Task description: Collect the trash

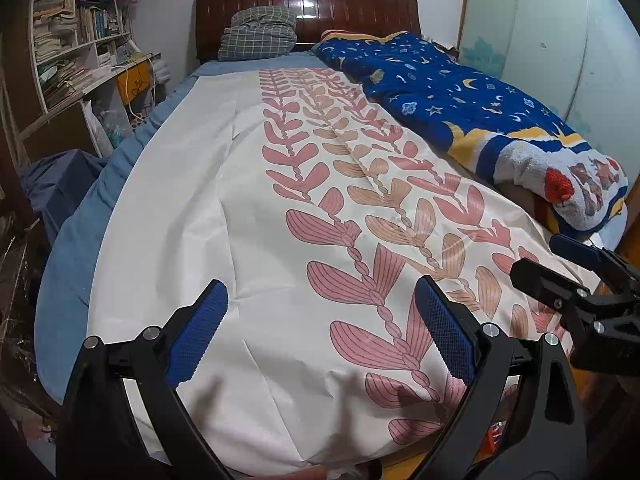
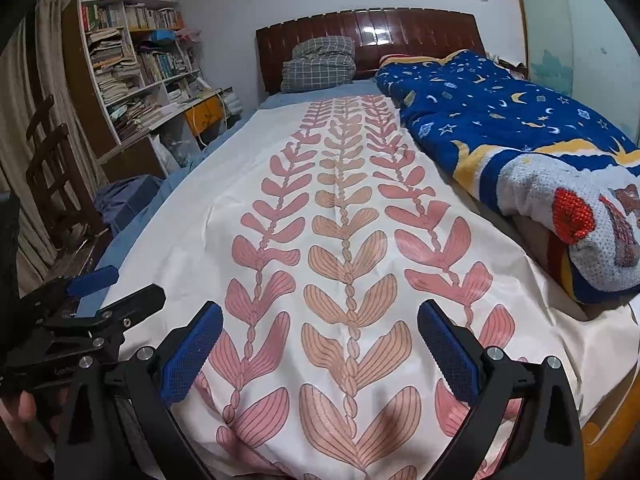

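Two wrist views from the foot of the bed [image 1: 224,208]

Both face its headboard [image 1: 308,4], close above the leaf-patterned cover [image 2: 344,248] — the left view sits nearer the bookshelf [image 2: 132,64] side; they share nearly everything.

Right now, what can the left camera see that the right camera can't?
Only the left wrist view shows a bit of orange and red stuff poking out below the foot of the bed; I can't tell what it is.

Only the right wrist view shows the dark wooden chair and the beige curtain.

Both show the leaf-print cover, the blue starry blanket, the checked pillow, the bookshelf, and both tools open: left tool, right tool.
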A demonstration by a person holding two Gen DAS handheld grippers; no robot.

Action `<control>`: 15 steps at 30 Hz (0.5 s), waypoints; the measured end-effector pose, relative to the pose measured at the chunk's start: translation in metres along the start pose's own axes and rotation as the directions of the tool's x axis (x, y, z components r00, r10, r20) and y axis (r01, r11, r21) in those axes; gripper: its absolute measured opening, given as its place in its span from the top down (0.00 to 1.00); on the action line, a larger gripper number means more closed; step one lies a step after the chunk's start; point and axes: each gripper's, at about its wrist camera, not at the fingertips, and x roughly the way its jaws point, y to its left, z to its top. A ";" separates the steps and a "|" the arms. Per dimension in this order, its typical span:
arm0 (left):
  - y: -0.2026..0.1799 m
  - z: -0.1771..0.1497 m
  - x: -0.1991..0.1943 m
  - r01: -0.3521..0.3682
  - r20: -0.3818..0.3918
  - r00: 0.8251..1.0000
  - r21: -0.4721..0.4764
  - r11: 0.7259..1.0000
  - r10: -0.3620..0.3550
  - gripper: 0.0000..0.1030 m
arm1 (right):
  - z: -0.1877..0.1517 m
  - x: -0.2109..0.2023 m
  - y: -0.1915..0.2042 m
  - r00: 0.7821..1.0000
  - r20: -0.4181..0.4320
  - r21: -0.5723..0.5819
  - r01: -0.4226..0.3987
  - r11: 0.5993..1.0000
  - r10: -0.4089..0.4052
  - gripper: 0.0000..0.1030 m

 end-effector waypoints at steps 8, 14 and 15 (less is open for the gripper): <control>0.000 0.000 0.001 -0.005 -0.001 1.000 -0.003 1.000 0.005 0.09 | -0.002 0.002 0.003 1.000 -0.005 -0.008 0.004 1.000 -0.004 0.07; 0.000 0.000 0.001 -0.008 -0.002 1.000 -0.004 1.000 0.008 0.09 | -0.003 0.003 0.004 1.000 -0.014 -0.005 -0.001 1.000 0.001 0.07; 0.001 0.000 0.001 -0.008 -0.003 1.000 -0.004 1.000 0.008 0.09 | -0.004 0.004 0.004 1.000 -0.017 -0.006 -0.001 1.000 0.001 0.07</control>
